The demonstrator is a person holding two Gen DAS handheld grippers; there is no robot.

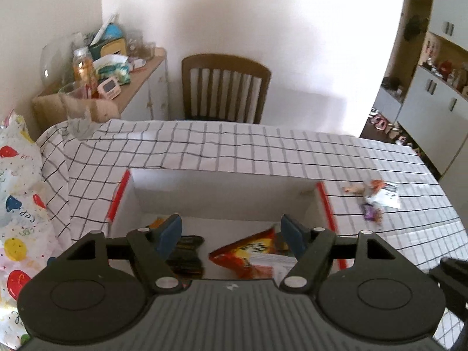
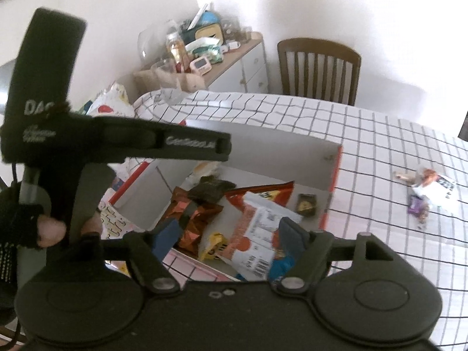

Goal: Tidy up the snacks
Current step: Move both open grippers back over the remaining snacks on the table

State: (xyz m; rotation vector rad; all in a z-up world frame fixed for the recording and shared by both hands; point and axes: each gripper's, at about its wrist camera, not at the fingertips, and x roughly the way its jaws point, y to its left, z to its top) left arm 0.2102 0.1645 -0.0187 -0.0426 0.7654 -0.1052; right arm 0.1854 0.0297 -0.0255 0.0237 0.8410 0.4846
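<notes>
**Mia:** What are the two grippers doing?

**Sam:** The left gripper (image 1: 231,231) has its blue pads wide apart. Nothing is between them. The right gripper (image 2: 231,234) is wide apart too, and it holds nothing.

**Mia:** Where are the snacks?

**Sam:** Most are in the white box (image 1: 222,184) just below and in front of both grippers. It is a cardboard box with straight walls and red edges. Under the left gripper lies a flat, shiny orange and red packet (image 1: 251,251). A dark packet (image 1: 187,256) lies to its left.

**Mia:** And from the right gripper?

**Sam:** Below its left pad is a crinkly brown foil bag (image 2: 191,219), all bumpy and shiny. Between the pads lies a flat packet with a white label (image 2: 257,234) and a barcode. A small dark square snack (image 2: 306,204) sits farther ahead, near the box's right wall. There is something yellow (image 2: 215,245) low down too, but it is too blurry to tell what it is.

**Mia:** Are any snacks outside the box?

**Sam:** Yes. A little pile of wrappers (image 2: 427,194) lies on the table, ahead and to the right of both grippers. One is purple and one is white.

**Mia:** What is the table like?

**Sam:** It has a soft white cloth with thin black squares (image 1: 263,152). It is a bit wrinkly. A wooden chair (image 1: 225,87) with slats stands far ahead.
</notes>
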